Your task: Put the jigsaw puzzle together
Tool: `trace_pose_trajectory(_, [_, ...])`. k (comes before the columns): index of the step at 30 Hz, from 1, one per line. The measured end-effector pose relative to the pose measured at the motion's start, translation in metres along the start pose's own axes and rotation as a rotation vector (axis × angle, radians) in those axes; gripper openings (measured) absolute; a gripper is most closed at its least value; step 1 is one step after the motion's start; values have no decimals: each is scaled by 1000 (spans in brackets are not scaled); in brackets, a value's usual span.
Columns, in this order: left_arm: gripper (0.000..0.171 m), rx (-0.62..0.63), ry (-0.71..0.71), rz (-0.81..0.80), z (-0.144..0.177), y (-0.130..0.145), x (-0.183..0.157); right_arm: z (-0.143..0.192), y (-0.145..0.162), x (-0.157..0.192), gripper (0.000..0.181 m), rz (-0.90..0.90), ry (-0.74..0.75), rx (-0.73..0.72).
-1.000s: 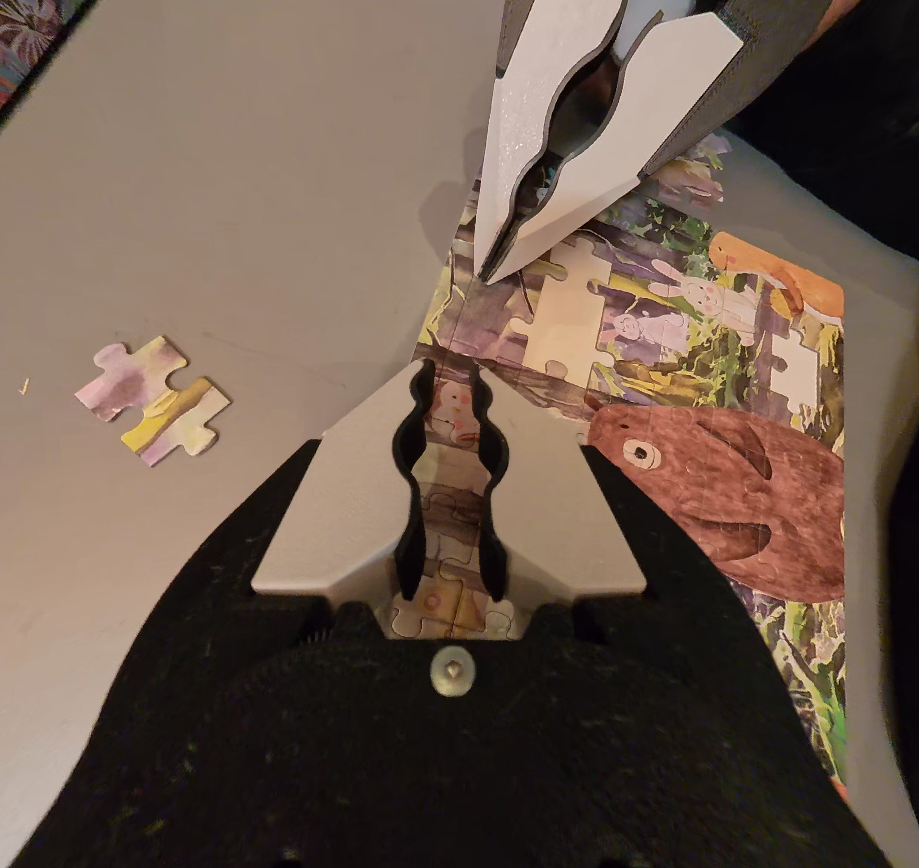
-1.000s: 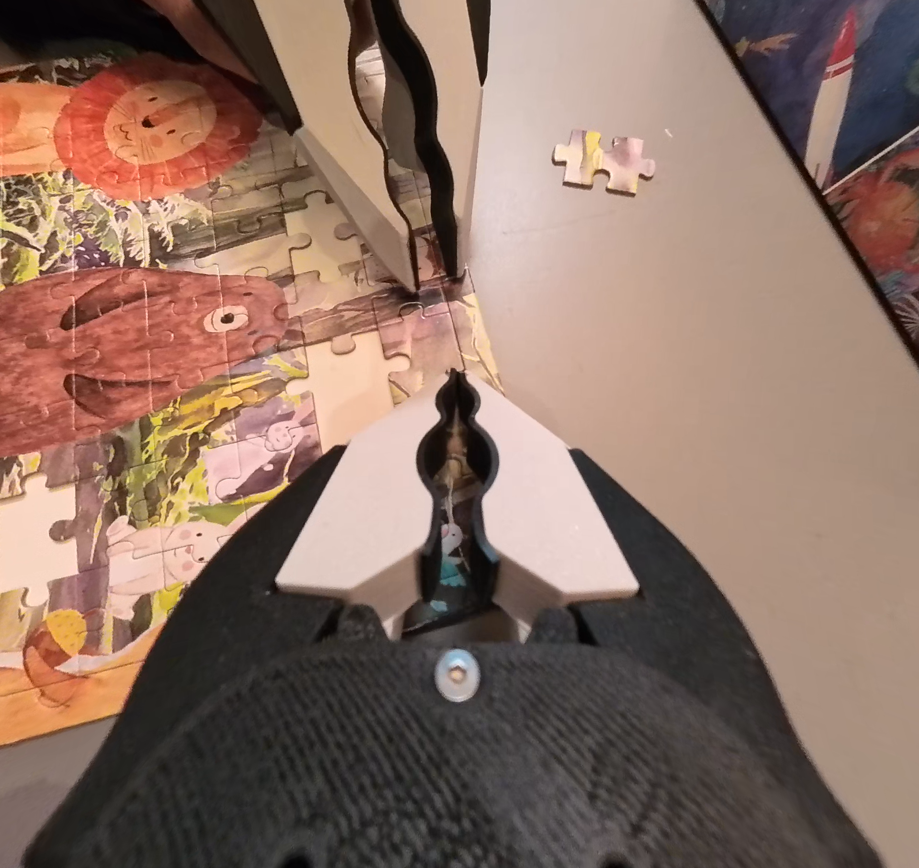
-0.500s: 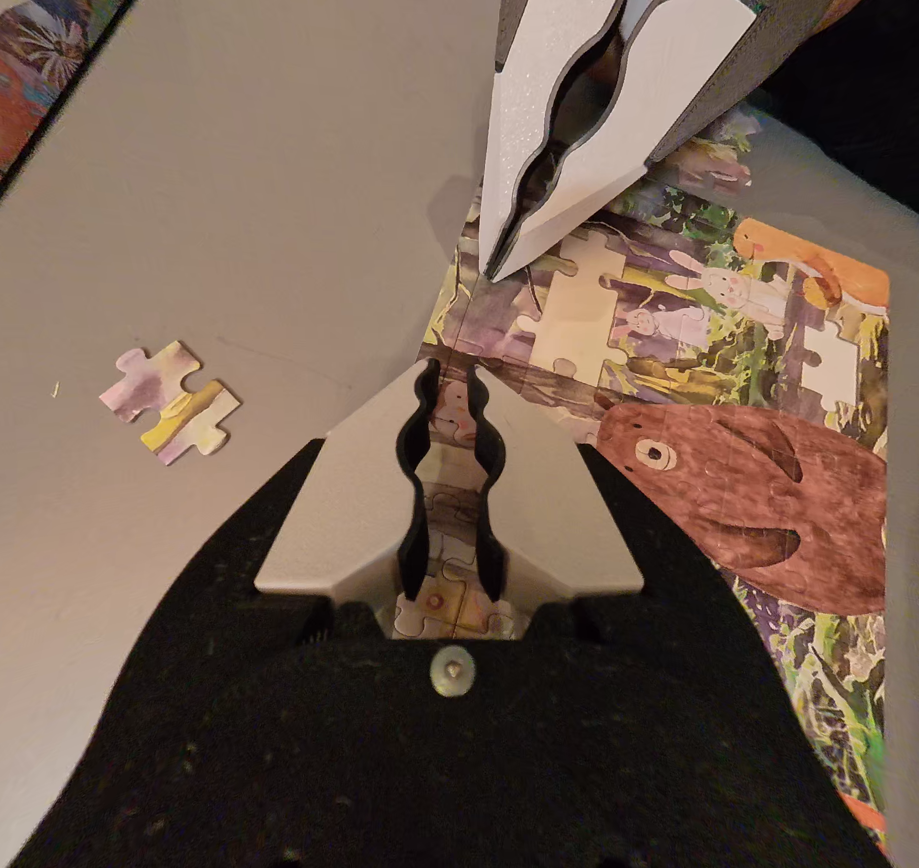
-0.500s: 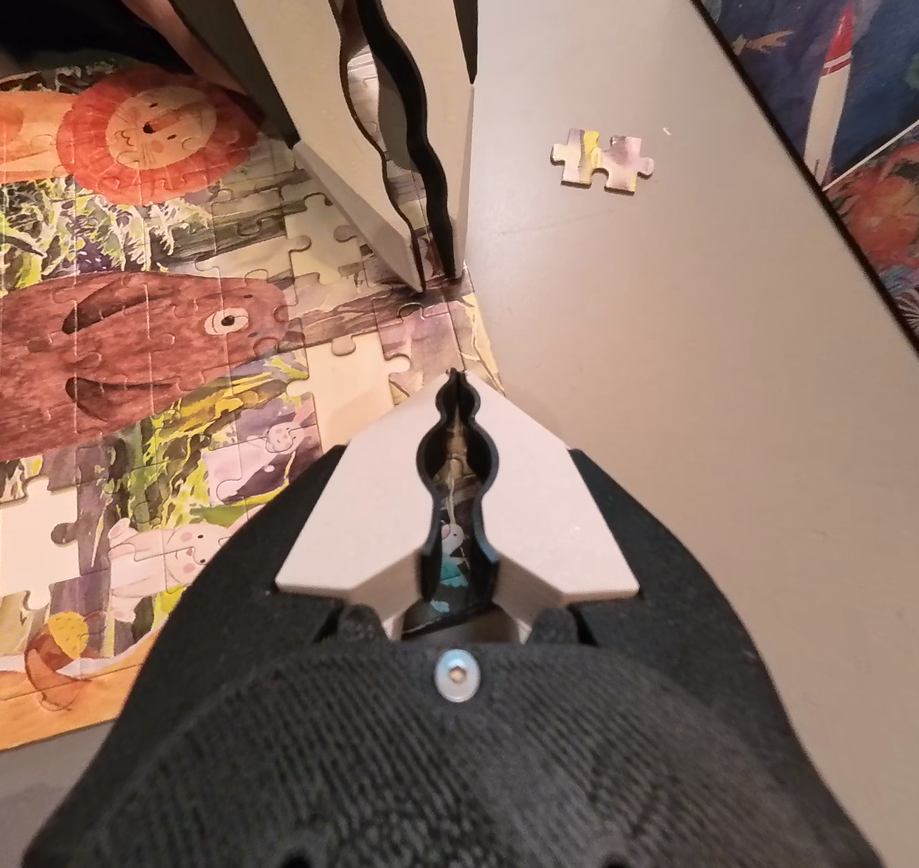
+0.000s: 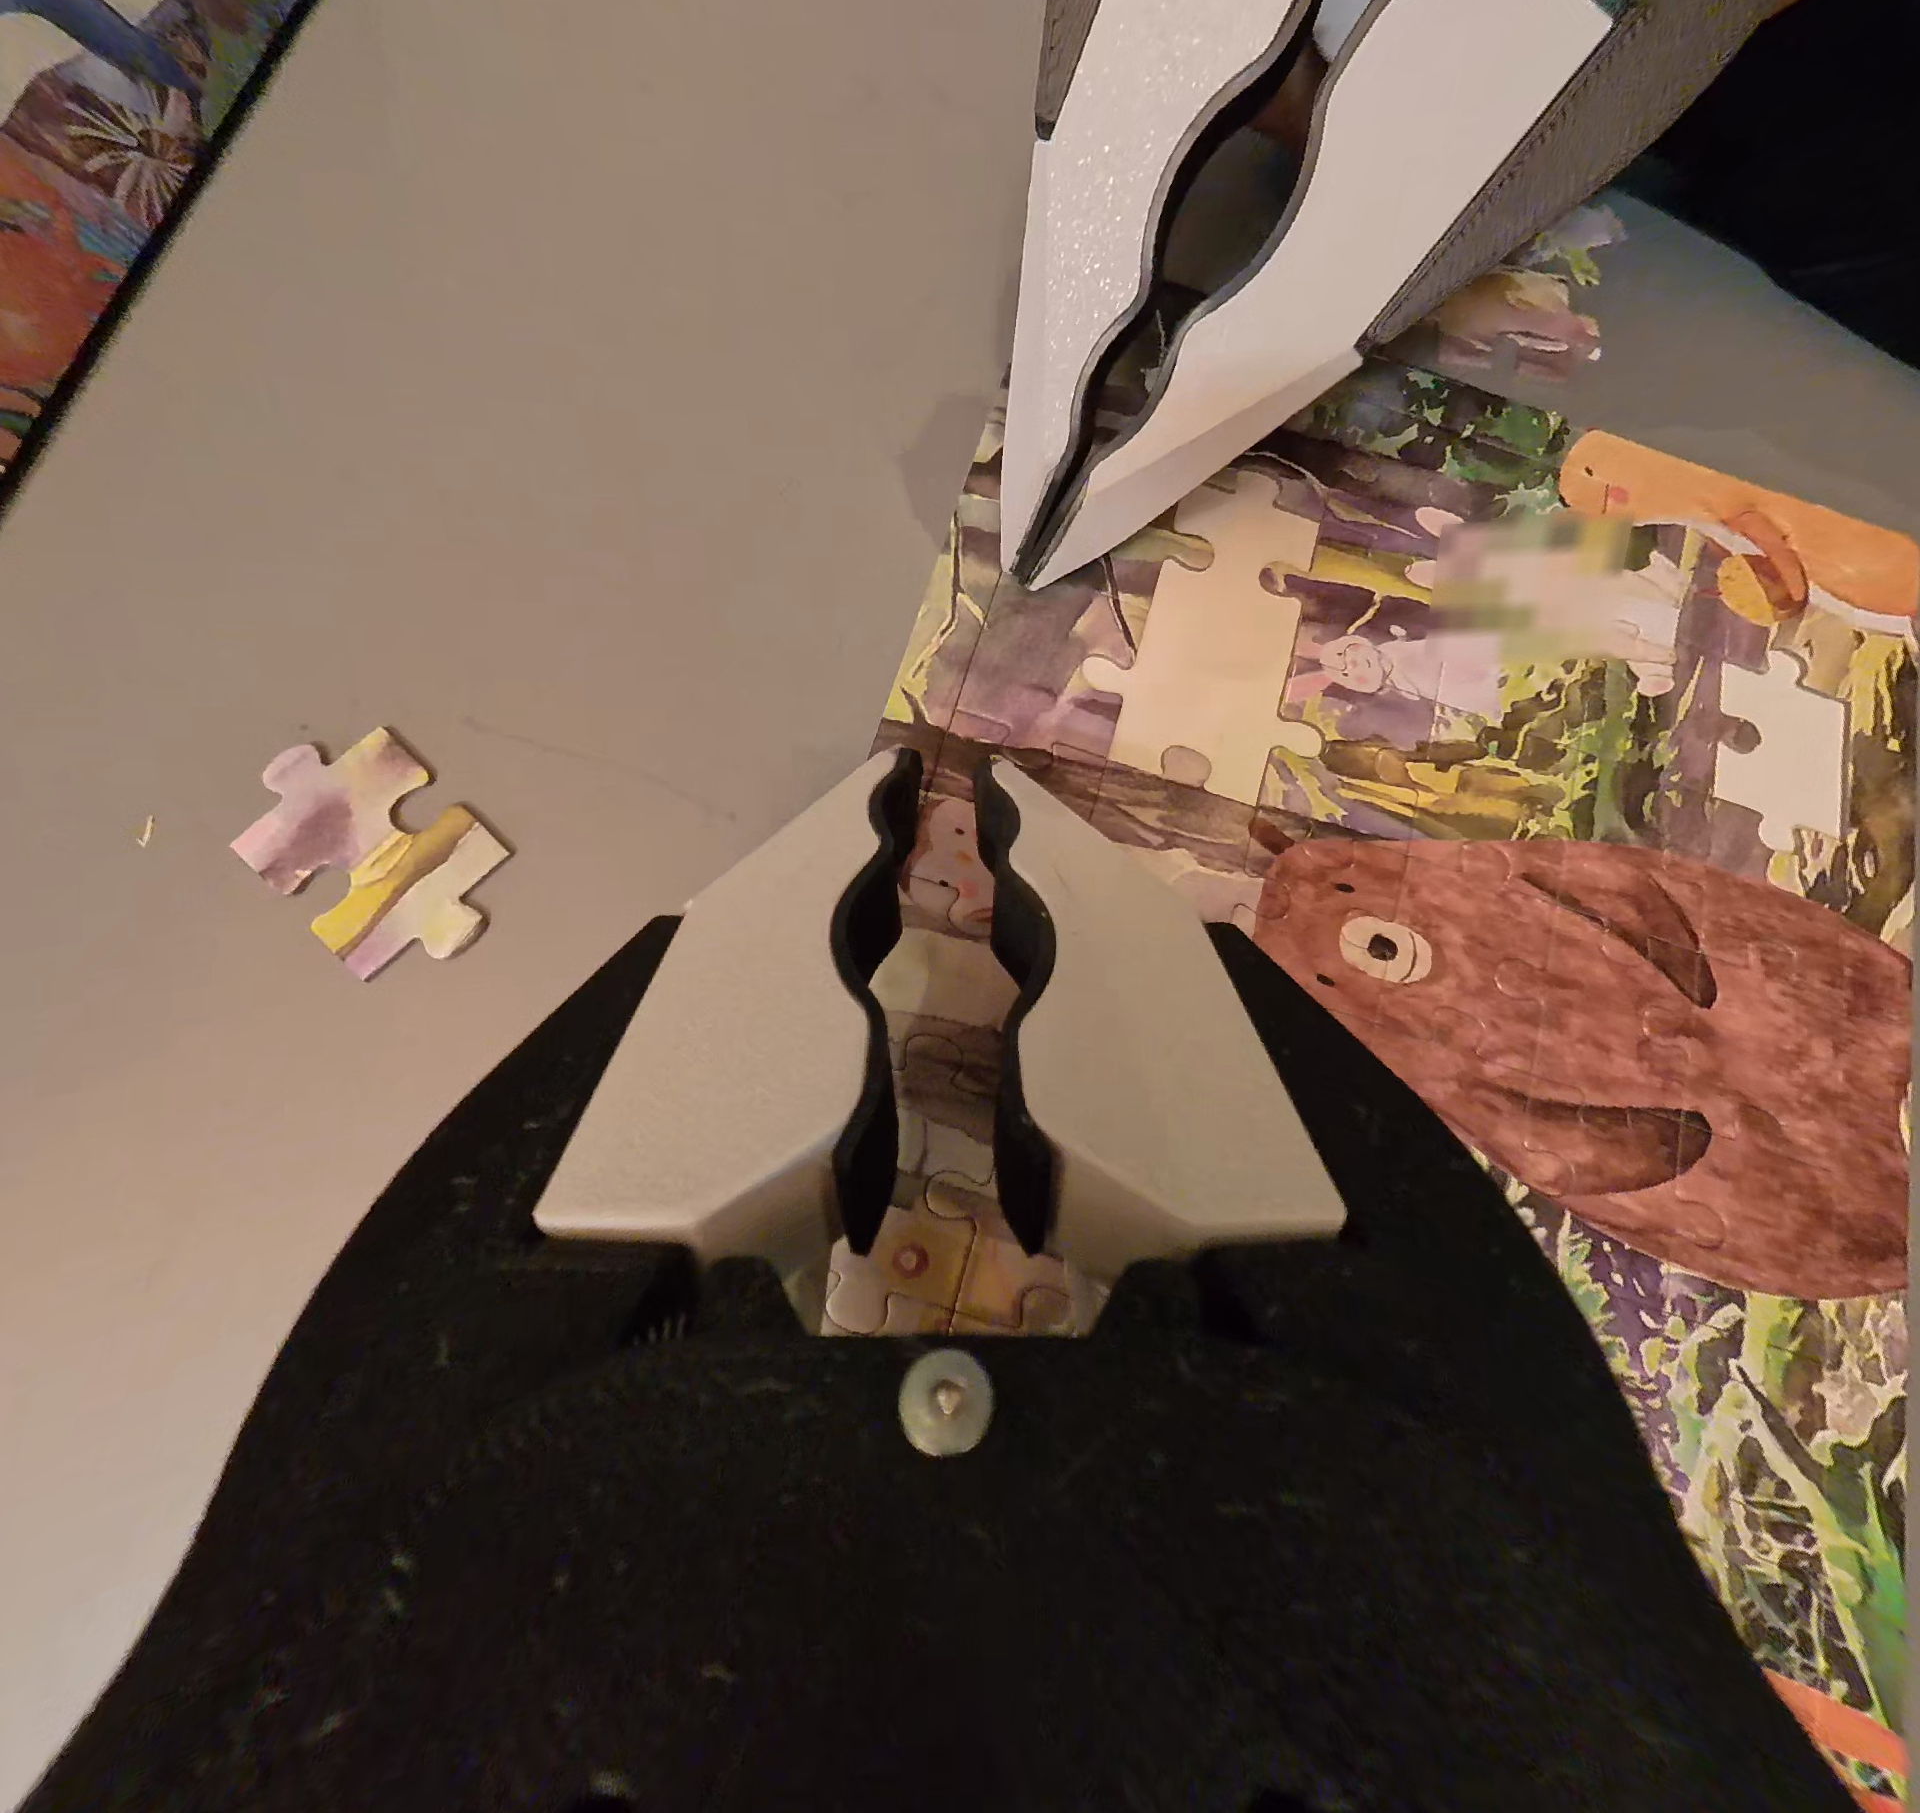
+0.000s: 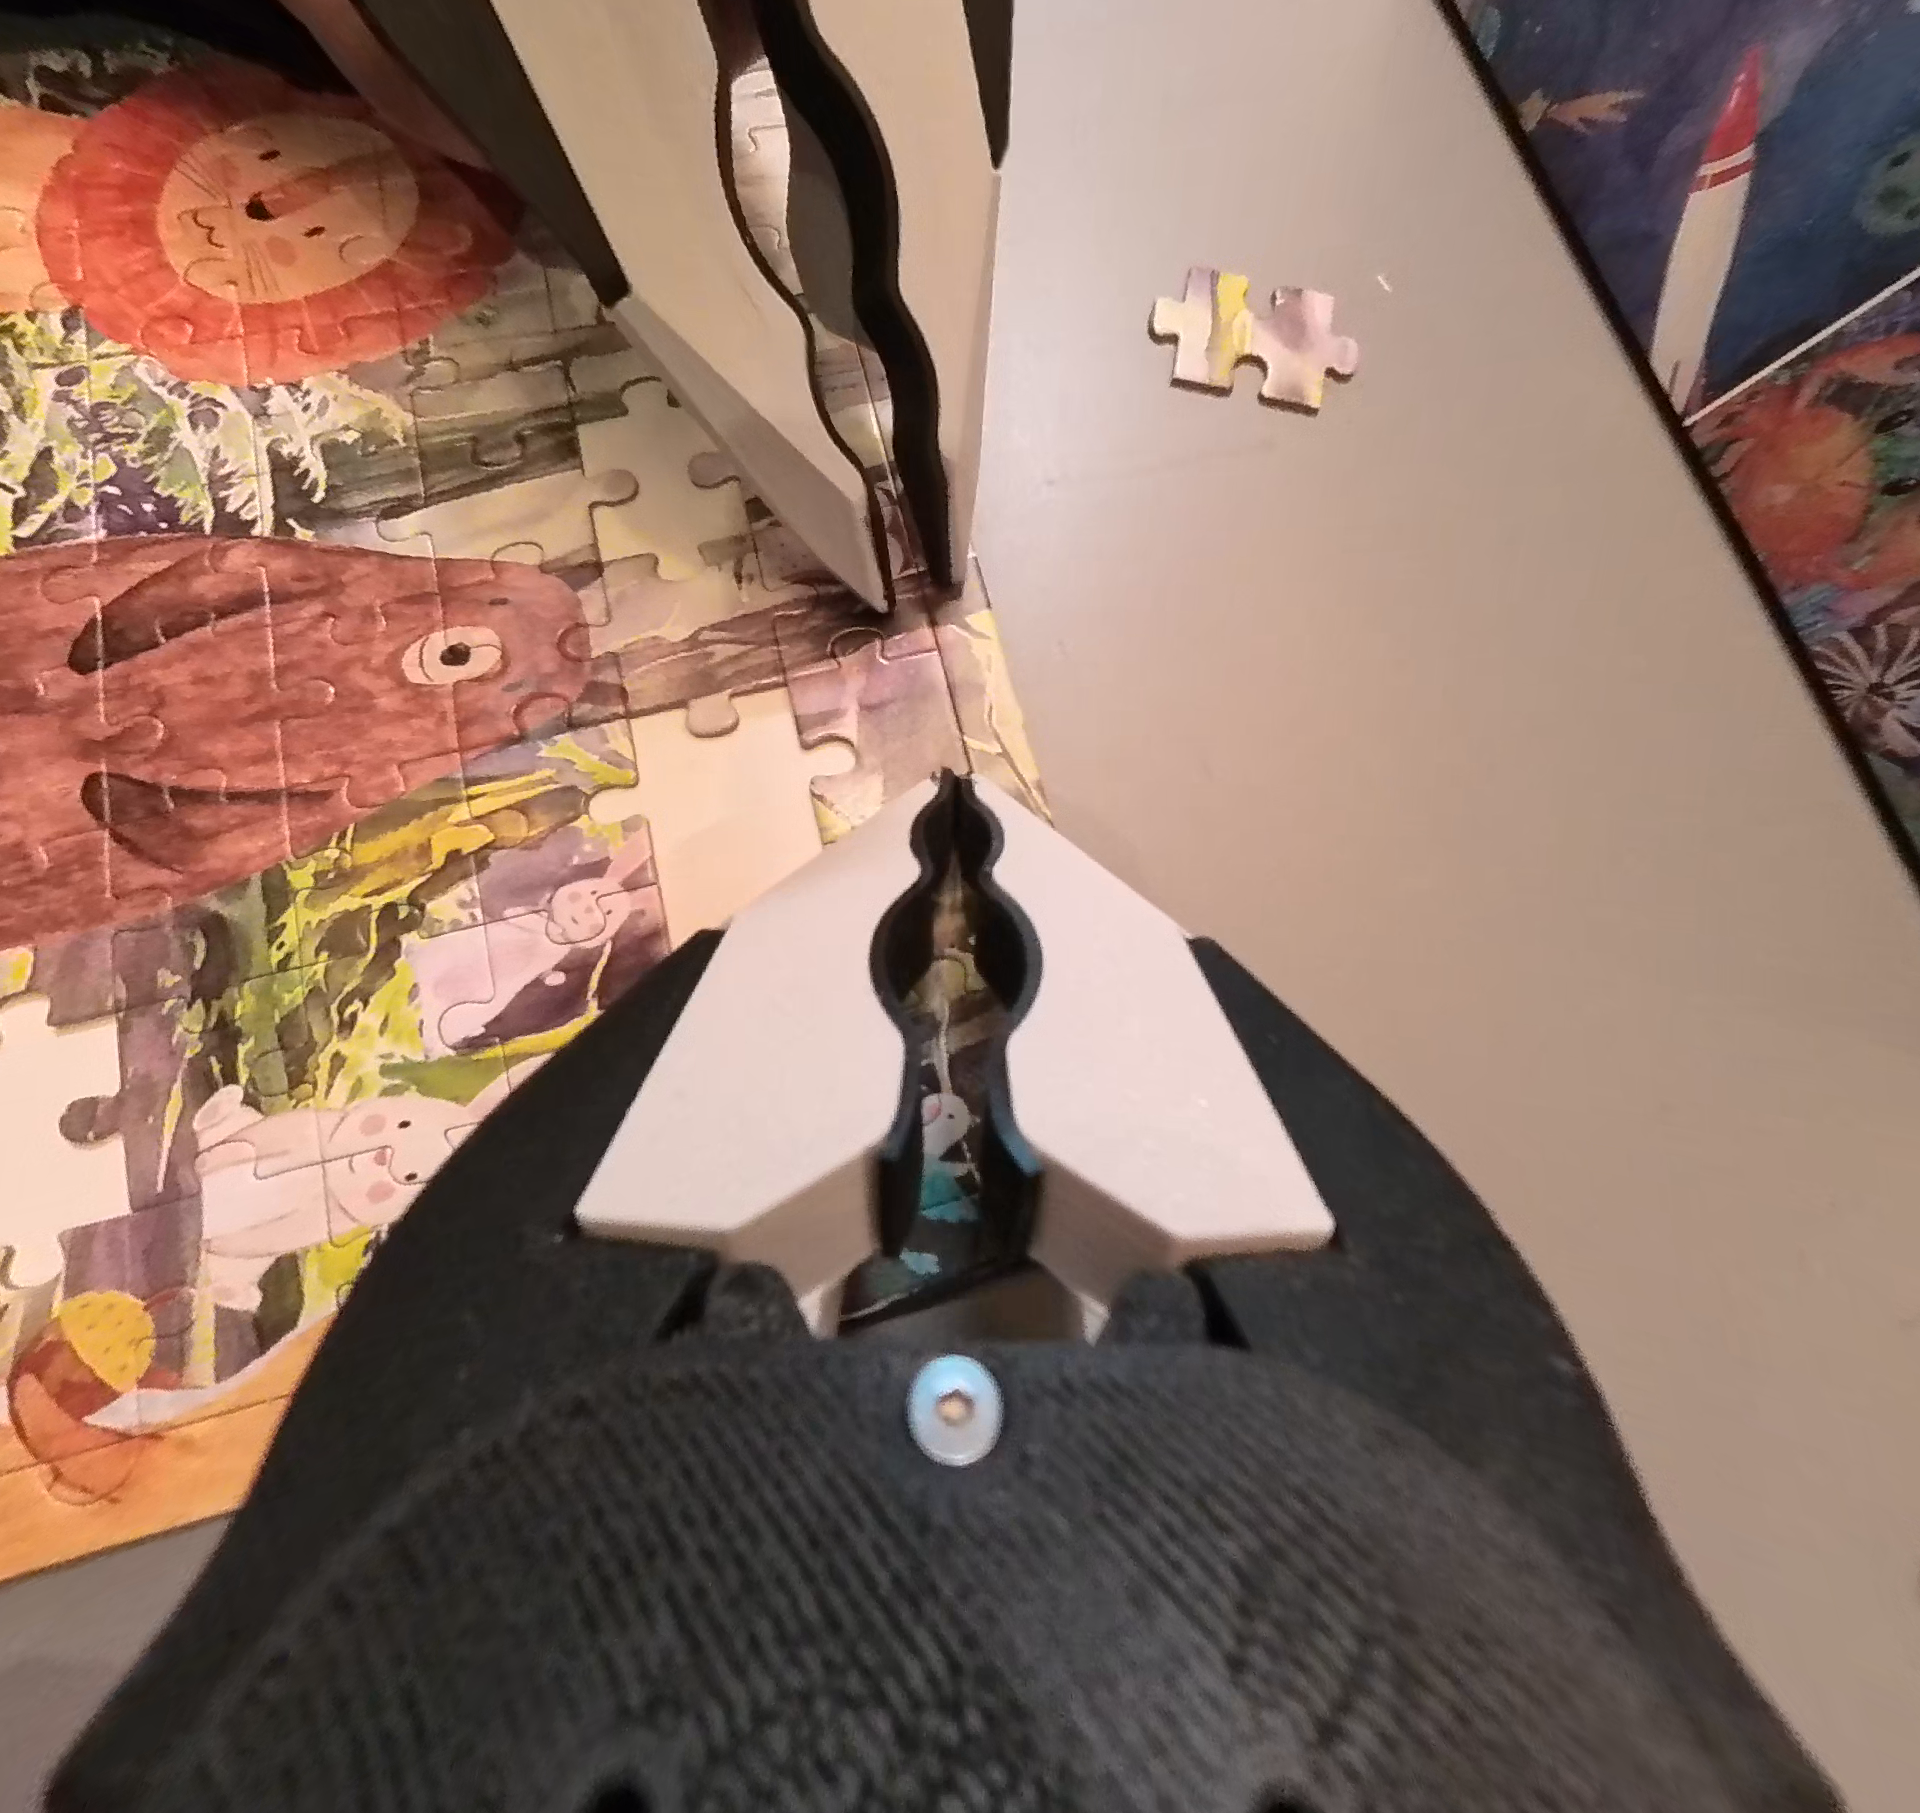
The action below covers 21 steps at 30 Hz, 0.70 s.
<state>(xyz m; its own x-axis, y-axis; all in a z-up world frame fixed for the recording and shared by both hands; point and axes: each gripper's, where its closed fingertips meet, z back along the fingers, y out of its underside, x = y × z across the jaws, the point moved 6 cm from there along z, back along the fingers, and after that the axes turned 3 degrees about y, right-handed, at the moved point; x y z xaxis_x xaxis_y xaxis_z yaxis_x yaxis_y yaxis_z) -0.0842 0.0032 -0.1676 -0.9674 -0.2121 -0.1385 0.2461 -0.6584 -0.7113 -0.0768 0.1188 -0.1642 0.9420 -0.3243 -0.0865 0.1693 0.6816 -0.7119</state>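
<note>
My left gripper [image 5: 948, 776] has its fingers spread at the puzzle [image 5: 1558, 1015] edge; my right gripper [image 6: 951, 784], fingers pressed together, seemingly empty; bare surface [image 5: 623, 361] lies beside the joined pieces [image 5: 369, 854].

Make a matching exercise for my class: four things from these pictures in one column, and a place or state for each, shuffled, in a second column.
Things
1. left hand-held gripper
2. right hand-held gripper
3. loose pieces
4. lion

Places or states
A. joined pair lying on the bare table, apart from the puzzle
B. printed on the assembled puzzle
C. tips closed together over the puzzle's edge
D. slightly open, small gap between the tips

Pairs: 1-D, 2-C, 3-A, 4-B
</note>
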Motion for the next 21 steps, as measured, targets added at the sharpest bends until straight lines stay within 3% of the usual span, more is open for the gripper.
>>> trace_pose_trajectory(5, [10, 1, -6, -3, 0, 0, 0, 0, 0, -1, 0, -5, 3, -12])
trace_pose_trajectory(11, [9, 2, -9, -2, 0, 0, 0, 19, -14, -11, 0, -89, 14, -190])
trace_pose_trajectory(18, [8, 4, -26, -14, 0, 0, 0, 2, 6, -5, 0, -76, -32, -33])
trace_pose_trajectory(21, [8, 4, -25, -10, 0, 0, 0, 7, -2, -5, 0, -63, -18, -88])
